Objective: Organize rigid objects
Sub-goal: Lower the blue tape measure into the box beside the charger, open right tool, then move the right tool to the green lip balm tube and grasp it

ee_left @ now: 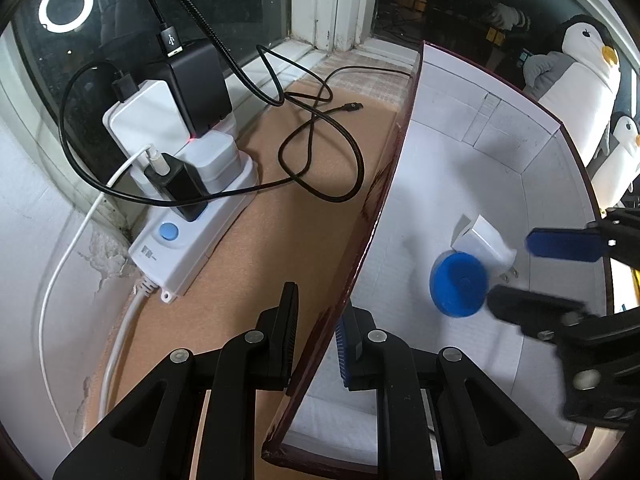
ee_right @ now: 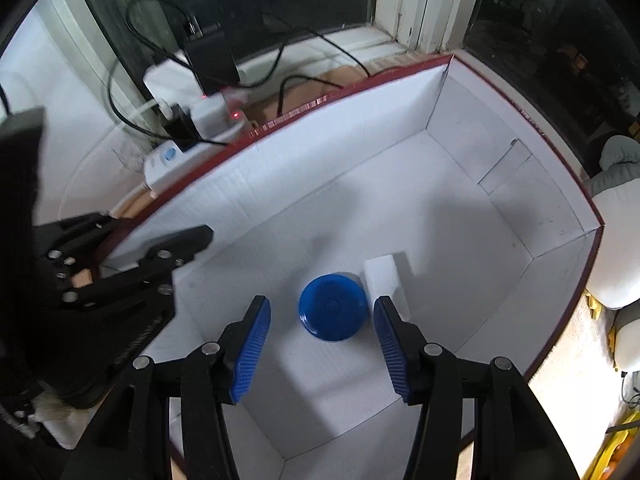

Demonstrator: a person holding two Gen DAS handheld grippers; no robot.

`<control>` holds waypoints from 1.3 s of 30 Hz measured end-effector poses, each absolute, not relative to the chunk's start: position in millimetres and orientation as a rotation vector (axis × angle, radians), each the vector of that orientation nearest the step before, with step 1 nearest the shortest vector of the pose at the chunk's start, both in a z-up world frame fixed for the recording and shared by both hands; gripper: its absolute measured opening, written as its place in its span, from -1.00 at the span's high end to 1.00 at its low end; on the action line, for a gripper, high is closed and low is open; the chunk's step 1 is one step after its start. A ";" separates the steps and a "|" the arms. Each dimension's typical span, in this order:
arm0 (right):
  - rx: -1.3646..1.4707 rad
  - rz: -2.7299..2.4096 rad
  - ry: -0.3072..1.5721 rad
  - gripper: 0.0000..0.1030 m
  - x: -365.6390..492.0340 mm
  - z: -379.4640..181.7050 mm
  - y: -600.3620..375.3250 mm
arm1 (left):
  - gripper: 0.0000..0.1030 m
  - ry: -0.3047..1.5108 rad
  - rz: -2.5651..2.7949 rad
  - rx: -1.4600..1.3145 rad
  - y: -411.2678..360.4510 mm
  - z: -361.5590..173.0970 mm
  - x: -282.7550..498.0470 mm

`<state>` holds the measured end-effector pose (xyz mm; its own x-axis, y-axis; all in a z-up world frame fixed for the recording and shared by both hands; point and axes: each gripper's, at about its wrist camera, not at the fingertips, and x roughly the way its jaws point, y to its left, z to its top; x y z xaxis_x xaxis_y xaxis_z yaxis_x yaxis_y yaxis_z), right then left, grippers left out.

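The blue disc (ee_right: pixel 332 307) and white charger (ee_right: pixel 386 280) lie in the box (ee_left: pixel 380 184), whose wall the left gripper (ee_left: pixel 316 336) clamps while the right gripper (ee_right: pixel 322 344) hangs released above the disc, so little seems left.

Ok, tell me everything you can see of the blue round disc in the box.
The blue disc is a flat, round puck of what looks like matte plastic, with a small circular mark at the centre of its top face. It lies flat on the white floor of the red-edged box. A white plug adapter sits right against its far side, seemingly touching. The right tool hangs above it, open, pads clear of it.
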<state>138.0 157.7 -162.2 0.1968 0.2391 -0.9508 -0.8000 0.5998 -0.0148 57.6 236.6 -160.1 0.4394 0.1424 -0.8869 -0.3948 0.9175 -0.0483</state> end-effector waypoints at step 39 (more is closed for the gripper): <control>-0.548 0.482 1.195 0.03 173.8 -193.4 -120.4 | 0.65 1.069 0.411 -0.257 226.4 -141.1 43.6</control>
<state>173.8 -120.4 -193.4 0.2971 0.0617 -0.9529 -0.6167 0.7742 -0.1421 43.6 226.4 -141.1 0.4163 0.2009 -0.8867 -0.4452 0.8954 -0.0061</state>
